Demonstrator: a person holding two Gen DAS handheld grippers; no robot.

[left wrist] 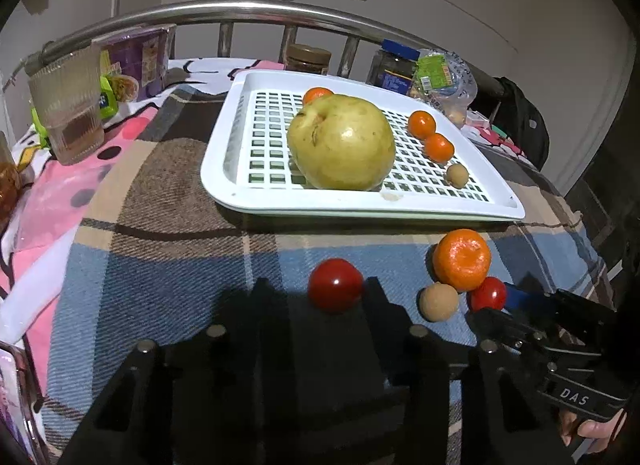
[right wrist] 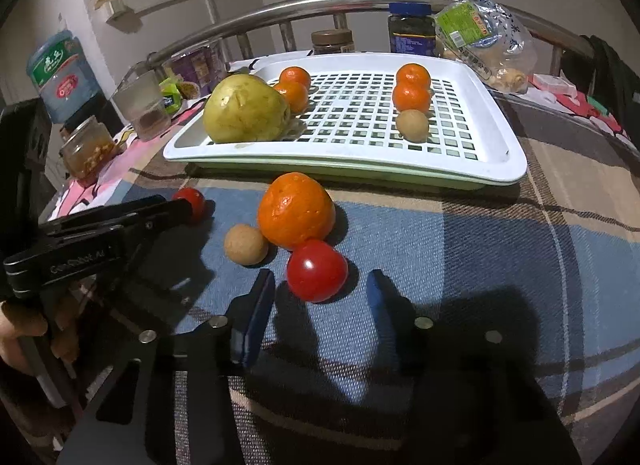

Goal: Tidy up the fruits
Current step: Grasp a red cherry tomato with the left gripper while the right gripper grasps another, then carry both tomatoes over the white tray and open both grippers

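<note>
— Where the plaid blanket runs up to the near edge of the white tray, what lies loose?
— A large orange, a small brown fruit touching its left side, and a red tomato touching its near side. A second tomato sits apart to the left, also on the blanket.

— How is the right gripper posed?
— Low and level over the blanket, pointing toward the tray. Its blue-padded fingers are spread wide, one on each side of the first tomato, neither pad touching it.

— And the left gripper?
— Low too, aimed at the tray, fingers parted with the second tomato at their tips. Whether they touch it I cannot tell (the right gripper's view shows the dark tip overlapping the fruit). A hand grips its handle.

— What is on the tray?
— A big yellow-green pear near the front edge toward the left. Behind it, toward the back edge, two small oranges, one mostly hidden in the left view. Toward the right edge, two more small oranges touching in a row, with a little brown fruit just in front of them.

— Behind the tray?
— Jars stand at a metal rail; a ribbed glass stands off the tray's left side.
</note>
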